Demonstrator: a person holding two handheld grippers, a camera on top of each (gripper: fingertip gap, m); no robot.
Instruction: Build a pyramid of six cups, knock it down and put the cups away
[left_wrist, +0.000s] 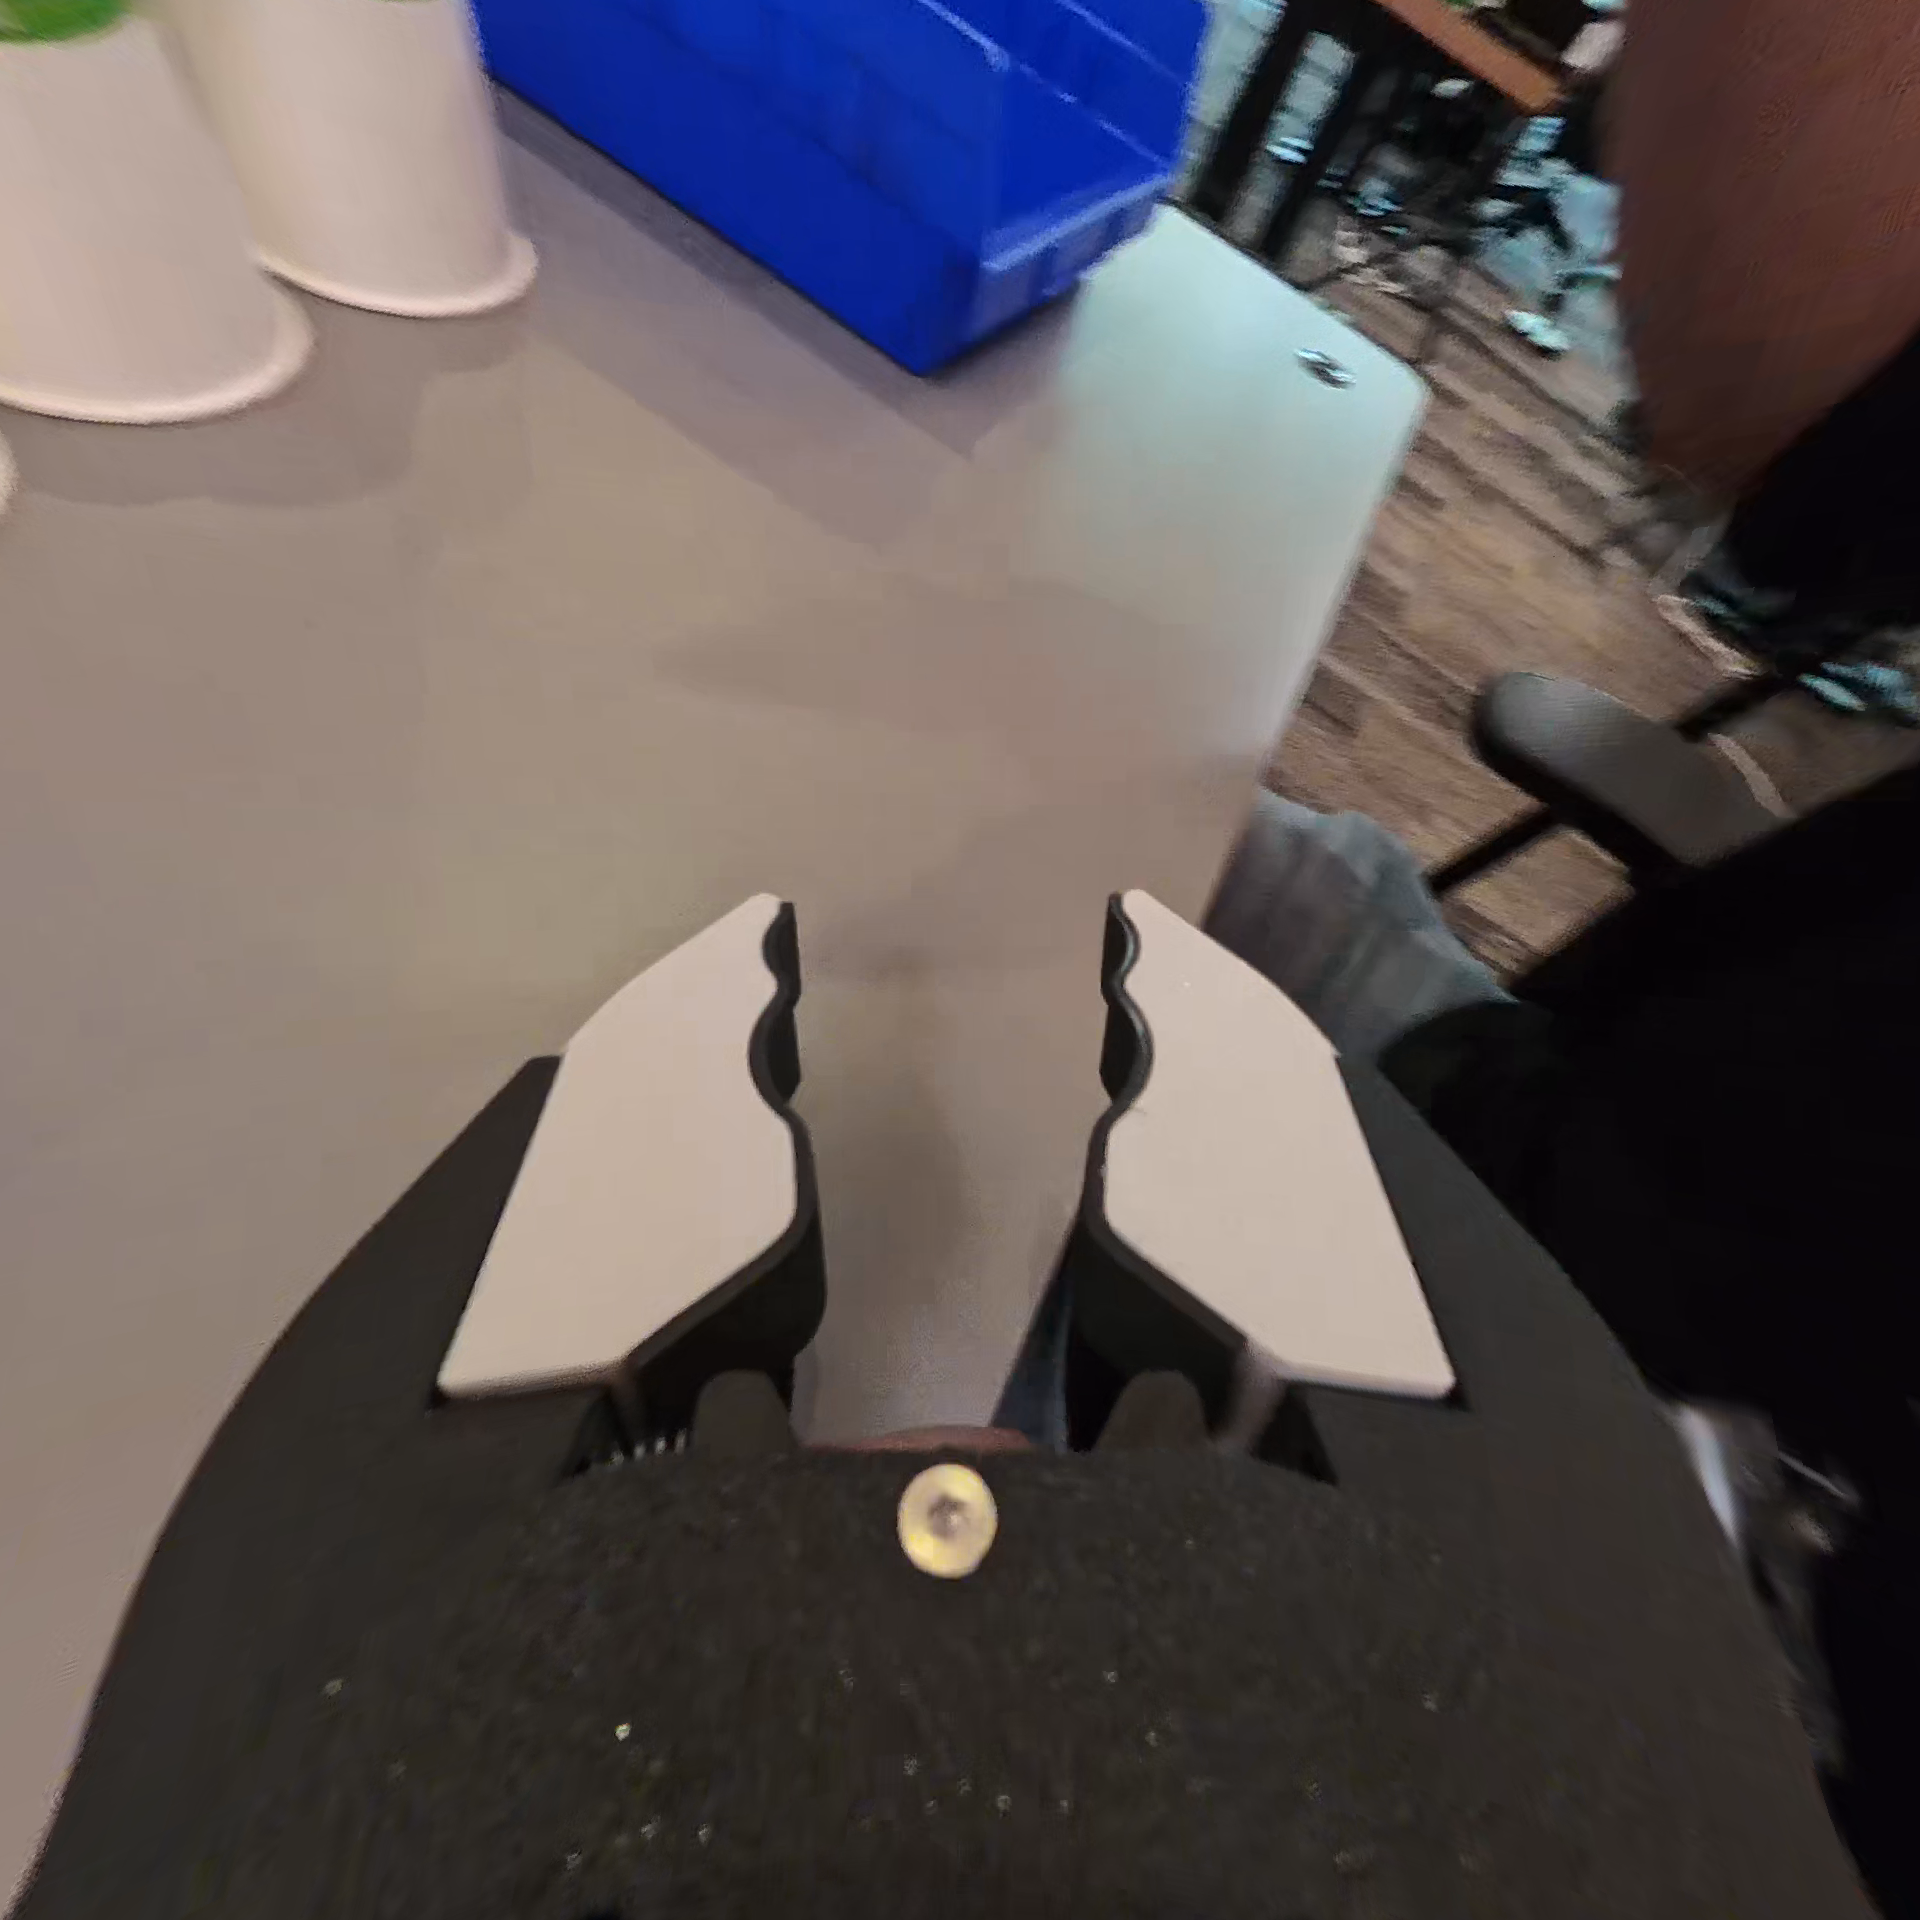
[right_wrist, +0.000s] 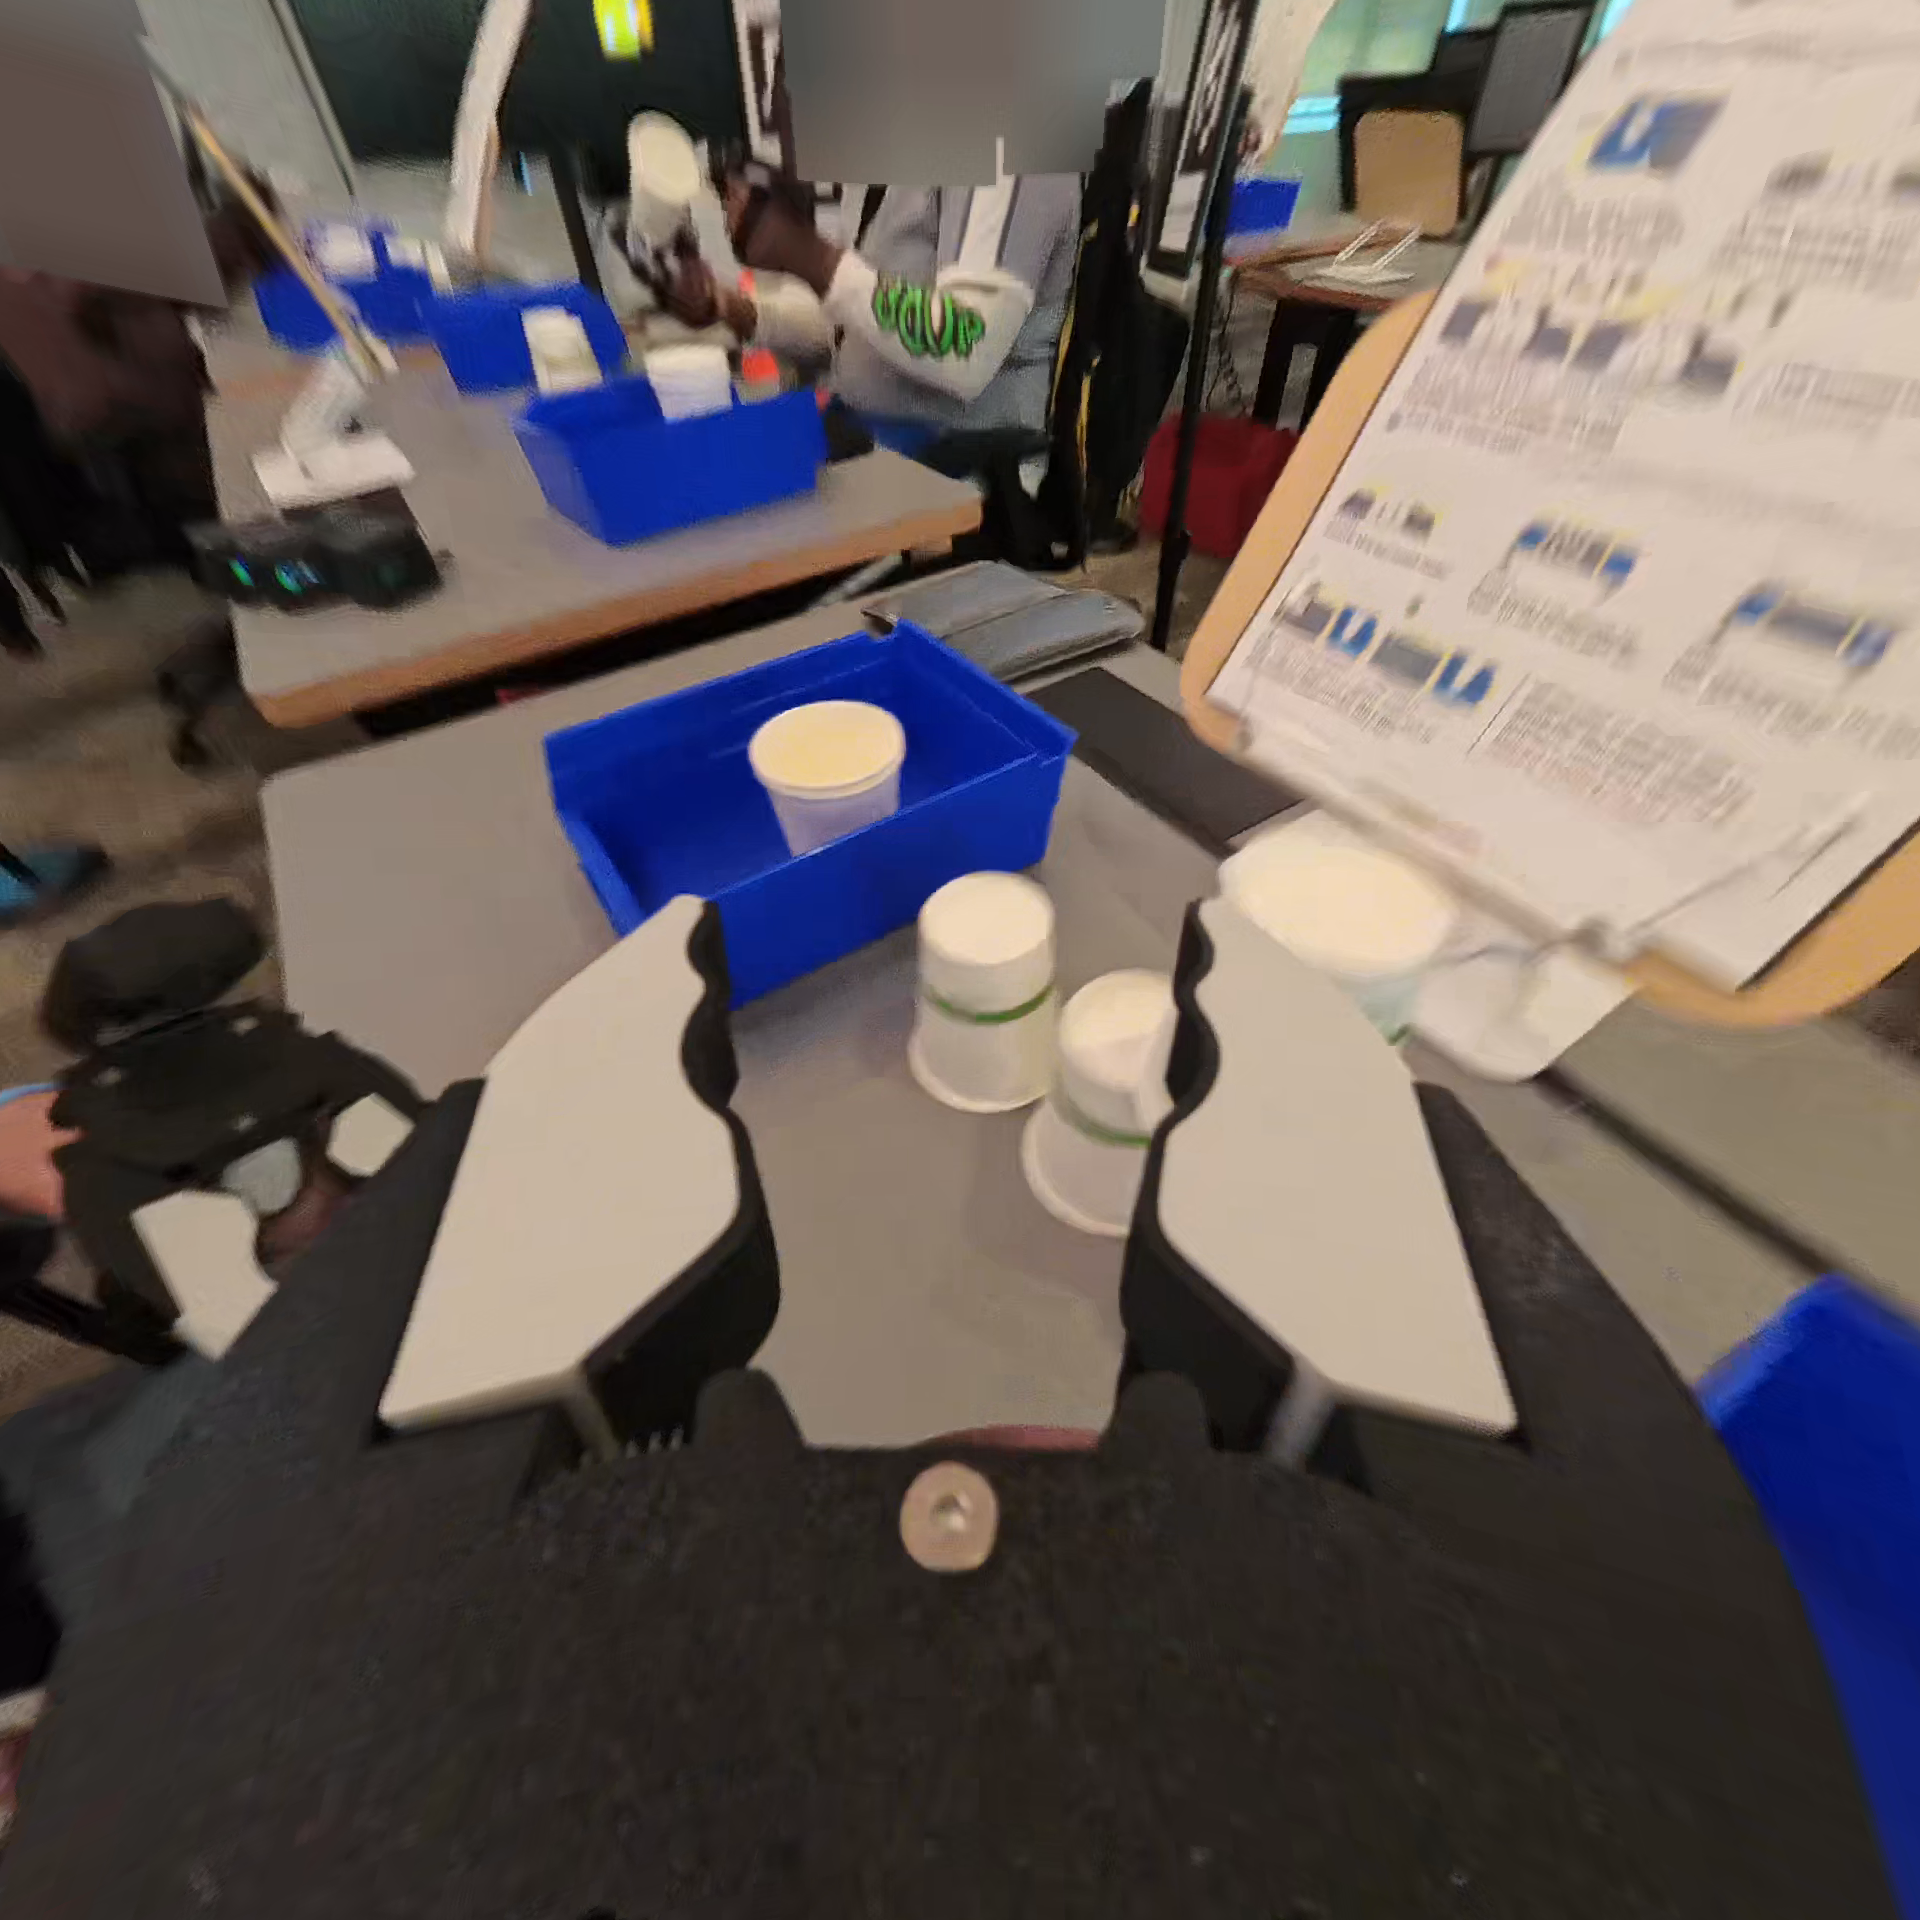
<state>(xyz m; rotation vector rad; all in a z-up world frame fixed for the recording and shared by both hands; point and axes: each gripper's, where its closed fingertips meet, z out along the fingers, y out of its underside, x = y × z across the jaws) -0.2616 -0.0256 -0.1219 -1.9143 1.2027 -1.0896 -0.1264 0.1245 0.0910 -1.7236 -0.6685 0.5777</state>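
Observation:
In the right wrist view my right gripper (right_wrist: 948, 925) is open and empty above the grey table (right_wrist: 416, 894). Two white cups with green bands stand upside down just ahead: one (right_wrist: 985, 987) between the fingers, one (right_wrist: 1101, 1091) partly behind the right finger. A third cup (right_wrist: 1340, 914) stands further right. A blue bin (right_wrist: 831, 914) behind them holds an upright stack of cups (right_wrist: 828, 769). In the left wrist view my left gripper (left_wrist: 951, 914) is open and empty over bare table (left_wrist: 623, 623); two upside-down cups (left_wrist: 114, 239) (left_wrist: 353, 156) and the blue bin (left_wrist: 831, 156) lie ahead.
A clipboard with a printed sheet (right_wrist: 1621, 520) leans at the right above the third cup. Another blue bin corner (right_wrist: 1839, 1455) shows at the near right. The left gripper (right_wrist: 197, 1132) shows at the left. The table edge (left_wrist: 1340, 623) drops to a chair (left_wrist: 1621, 769) and floor. A second table (right_wrist: 582, 592) stands behind.

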